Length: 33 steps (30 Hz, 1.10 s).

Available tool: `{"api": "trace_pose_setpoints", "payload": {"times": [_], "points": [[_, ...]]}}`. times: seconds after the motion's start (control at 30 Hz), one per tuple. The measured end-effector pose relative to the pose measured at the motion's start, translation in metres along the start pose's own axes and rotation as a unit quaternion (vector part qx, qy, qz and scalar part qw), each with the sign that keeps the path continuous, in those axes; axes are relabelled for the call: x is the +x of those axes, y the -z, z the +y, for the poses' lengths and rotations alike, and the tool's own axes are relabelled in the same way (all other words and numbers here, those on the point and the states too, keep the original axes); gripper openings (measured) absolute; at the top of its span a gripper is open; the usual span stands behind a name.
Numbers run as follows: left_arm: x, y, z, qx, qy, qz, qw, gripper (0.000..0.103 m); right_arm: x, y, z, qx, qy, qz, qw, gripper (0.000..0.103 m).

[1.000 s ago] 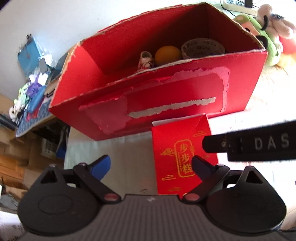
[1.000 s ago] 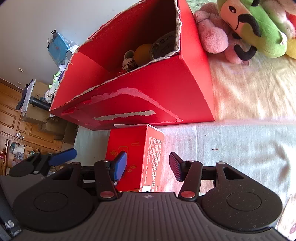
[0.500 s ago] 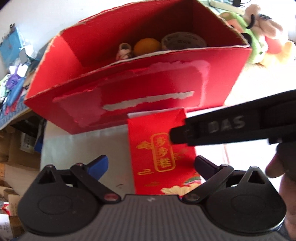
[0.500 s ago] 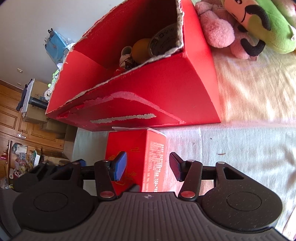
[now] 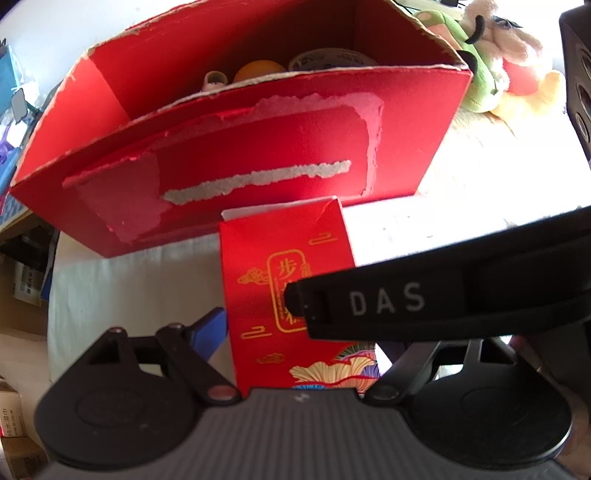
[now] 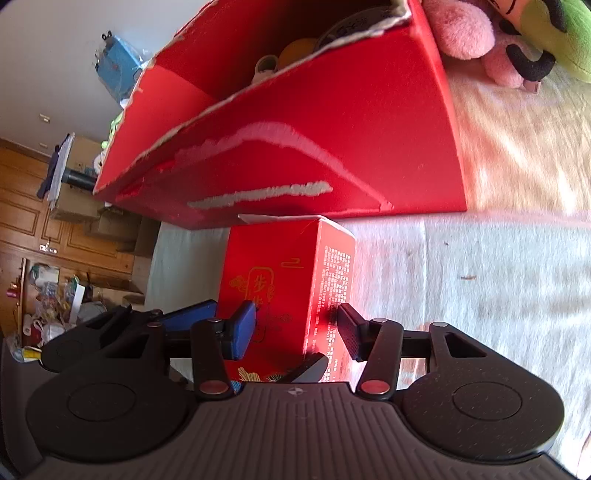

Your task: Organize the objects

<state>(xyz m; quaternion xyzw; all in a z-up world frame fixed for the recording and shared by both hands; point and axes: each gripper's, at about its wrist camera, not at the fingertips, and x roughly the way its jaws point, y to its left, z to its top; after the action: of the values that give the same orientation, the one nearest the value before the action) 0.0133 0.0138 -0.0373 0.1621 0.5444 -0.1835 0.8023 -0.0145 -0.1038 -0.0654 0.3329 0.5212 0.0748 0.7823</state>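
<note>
One small red carton (image 5: 284, 280) stands upright on the pale cloth (image 6: 480, 295), just in front of one big red box (image 5: 236, 147) with torn edges. Its front bears gold Chinese characters in a frame; the side has fine print too small to read. Inside the big box are three things: an orange (image 5: 258, 69), a roll of tape (image 5: 332, 59) and a small cup-like item (image 5: 216, 78). The left tool (image 5: 306, 332) is spread wide either side of the carton, not gripping. The right tool (image 6: 297, 326), marked "DAS", is likewise open around the carton's corner. Two plush toys, green (image 6: 554, 33) and pink (image 6: 465, 29), lie beyond.
</note>
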Motion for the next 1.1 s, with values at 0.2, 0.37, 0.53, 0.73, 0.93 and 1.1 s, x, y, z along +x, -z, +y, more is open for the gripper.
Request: {"api": "trace_pose_setpoints", "payload": {"times": [0.2,0.37,0.53,0.73,0.93,1.1], "points": [[-0.012,0.005,-0.01,0.012,0.006,-0.004,0.9999,0.082,-0.017,0.01,0.003,-0.006,0.01,-0.005,1.0,0.051],[-0.031,0.008,-0.029,0.041,0.029,-0.01,0.9987,0.082,-0.042,0.021,-0.003,0.007,0.028,-0.012,1.0,0.051],[-0.05,0.009,-0.061,0.092,0.048,-0.033,0.994,0.082,-0.075,0.036,-0.009,0.021,0.057,-0.044,0.997,0.051],[-0.081,0.002,-0.096,0.139,0.069,-0.084,0.9843,0.082,-0.118,0.049,-0.013,0.032,0.087,-0.11,0.99,0.051],[-0.115,-0.016,-0.119,0.158,0.069,-0.146,0.9742,0.082,-0.15,0.045,0.002,0.02,0.105,-0.184,0.977,0.051],[-0.143,-0.043,-0.113,0.16,0.034,-0.207,0.9645,0.08,-0.17,0.024,0.018,-0.006,0.086,-0.228,0.97,0.051]]}}
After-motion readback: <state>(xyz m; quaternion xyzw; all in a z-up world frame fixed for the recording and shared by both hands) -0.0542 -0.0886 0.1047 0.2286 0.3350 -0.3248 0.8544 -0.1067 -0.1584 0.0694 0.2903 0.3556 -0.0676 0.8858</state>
